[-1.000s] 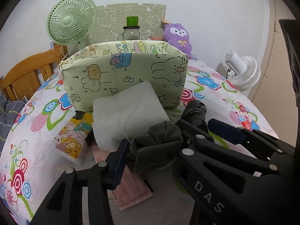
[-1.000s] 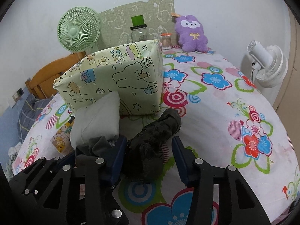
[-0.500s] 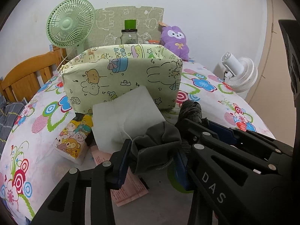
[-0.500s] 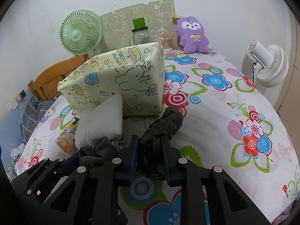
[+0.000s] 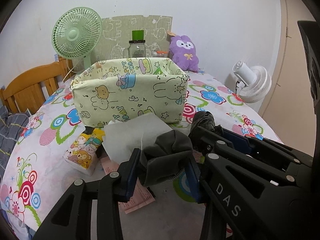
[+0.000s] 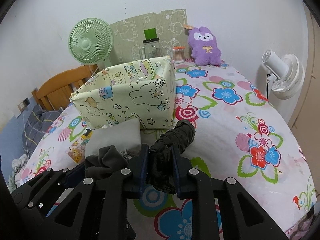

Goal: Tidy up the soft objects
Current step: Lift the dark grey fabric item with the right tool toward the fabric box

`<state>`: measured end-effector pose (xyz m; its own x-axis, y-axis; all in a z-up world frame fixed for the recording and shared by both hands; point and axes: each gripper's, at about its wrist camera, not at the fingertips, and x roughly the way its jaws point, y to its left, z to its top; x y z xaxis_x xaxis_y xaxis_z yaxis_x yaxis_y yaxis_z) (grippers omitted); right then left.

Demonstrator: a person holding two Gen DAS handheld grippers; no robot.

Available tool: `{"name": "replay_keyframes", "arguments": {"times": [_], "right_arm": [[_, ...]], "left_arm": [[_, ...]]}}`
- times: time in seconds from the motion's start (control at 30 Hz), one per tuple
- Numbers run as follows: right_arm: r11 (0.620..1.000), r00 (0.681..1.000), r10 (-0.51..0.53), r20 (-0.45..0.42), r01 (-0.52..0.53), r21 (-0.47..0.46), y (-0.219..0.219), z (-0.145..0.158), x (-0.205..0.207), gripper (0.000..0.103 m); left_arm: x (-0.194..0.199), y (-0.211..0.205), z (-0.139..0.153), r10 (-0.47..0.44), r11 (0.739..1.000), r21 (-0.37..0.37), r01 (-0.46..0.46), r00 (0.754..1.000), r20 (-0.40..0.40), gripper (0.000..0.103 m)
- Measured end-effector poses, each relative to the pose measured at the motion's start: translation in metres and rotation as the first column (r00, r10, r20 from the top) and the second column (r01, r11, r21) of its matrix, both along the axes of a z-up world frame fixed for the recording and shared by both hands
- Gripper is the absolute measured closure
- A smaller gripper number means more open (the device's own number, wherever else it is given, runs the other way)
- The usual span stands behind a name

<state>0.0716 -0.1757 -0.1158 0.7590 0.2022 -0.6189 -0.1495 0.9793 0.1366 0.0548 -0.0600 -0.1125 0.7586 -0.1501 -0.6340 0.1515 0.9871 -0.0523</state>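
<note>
Both grippers are now holding fabric, and that is the big change: a second ago the right gripper [image 6: 159, 167] was standing wide around the black rolled bundle [image 6: 174, 140], and now its jaws are pinching narrow onto the near end of it, the far end still pointing toward the box. The left gripper [image 5: 163, 172] is keeping its jaws clamped on the grey bunched cloth [image 5: 167, 152], just as it was before, with the fabric bulging up between the blue pads [image 5: 132, 172]. Both views are sitting higher than a moment back, so the open top of the cartoon-print fabric box [image 5: 130, 98] is showing where earlier only its front wall was in sight; that is reading as a lift getting under way, though whether the black bundle is already clear of the flowered surface [image 6: 240, 140] is hard to tell. Just ahead of the grey cloth, the white folded pad [image 5: 136, 138] is lying against the box's front wall, the cartoon tissue pack [image 5: 85, 152] is beside it to the left, and a pink paper slip [image 5: 138, 198] is lying under the left jaws. With both soft pieces gripped and the box directly ahead and open, the likely next stage is carrying them over the near rim and dropping them in.
</note>
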Motion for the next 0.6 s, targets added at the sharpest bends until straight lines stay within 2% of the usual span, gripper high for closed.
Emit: {"name": "replay_keyframes", "arguments": {"times": [0.6], "right_arm": [[1.0, 1.0, -0.009, -0.012, 0.009, -0.005, -0.0049, -0.0043, -0.0034, 0.078]], "left_arm": [[-0.0039, -0.0062, -0.0022, 0.006, 0.999, 0.051, -0.006, 1.0, 0.007, 0.053]]}}
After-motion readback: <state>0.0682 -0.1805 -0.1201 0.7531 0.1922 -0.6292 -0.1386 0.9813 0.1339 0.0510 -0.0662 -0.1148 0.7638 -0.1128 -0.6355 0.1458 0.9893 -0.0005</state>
